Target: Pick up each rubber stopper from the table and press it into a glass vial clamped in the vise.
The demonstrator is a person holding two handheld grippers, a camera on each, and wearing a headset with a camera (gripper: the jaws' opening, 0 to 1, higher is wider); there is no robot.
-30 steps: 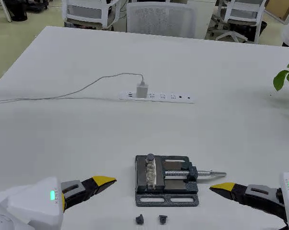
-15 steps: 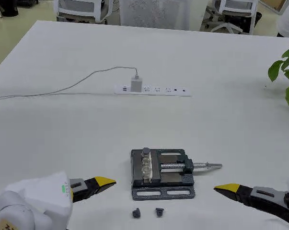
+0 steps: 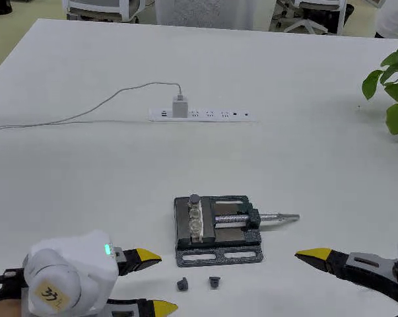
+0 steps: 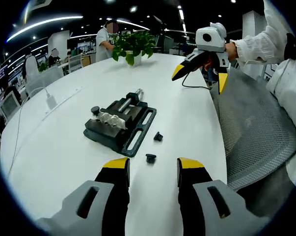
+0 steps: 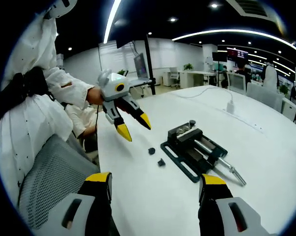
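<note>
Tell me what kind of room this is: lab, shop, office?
Probably an open-plan office rather than a workshop: a large white table with a power strip on it, a mesh office chair, and a potted plant.

left gripper (image 3: 158, 281): near-left of the vise (image 3: 217, 229); rounded white housing, small green light lit, round cap with a yellowish sticker marked "33".
right gripper (image 4: 199, 77): near-right of the vise; white housing, green light at its edge.
jaws: dark grey to black, each with a yellow tip; grey inset with lettering too small to read.
sleeves (image 4: 258, 44): white, loose; dark band higher up the arm.
cable (image 4: 194, 86): thin, black, under the right gripper housing.
</note>
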